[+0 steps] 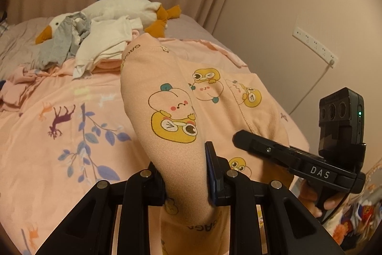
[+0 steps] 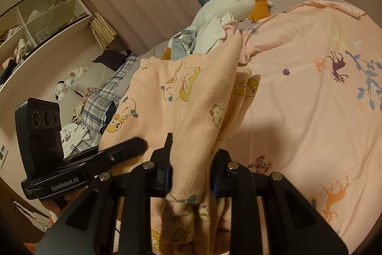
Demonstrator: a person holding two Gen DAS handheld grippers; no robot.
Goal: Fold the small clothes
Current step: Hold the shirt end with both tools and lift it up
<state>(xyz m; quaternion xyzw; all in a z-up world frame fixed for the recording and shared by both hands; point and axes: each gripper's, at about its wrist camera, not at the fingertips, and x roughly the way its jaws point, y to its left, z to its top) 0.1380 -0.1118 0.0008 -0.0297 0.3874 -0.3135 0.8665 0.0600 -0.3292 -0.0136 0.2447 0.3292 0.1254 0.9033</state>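
A: Two grippers are holding one peach garment [image 1: 191, 97] above the bed [image 1: 71, 126], the left gripper [image 1: 186, 173] and the right gripper [image 2: 191, 171] each pinching a bunched edge, jaws nearly closed on cloth.

B: Advice?

A: Keeping both grips level and the cloth taut, I'd judge, so it is hanging flat before being laid down. Both grippers are pointing forward and downward, side by side.
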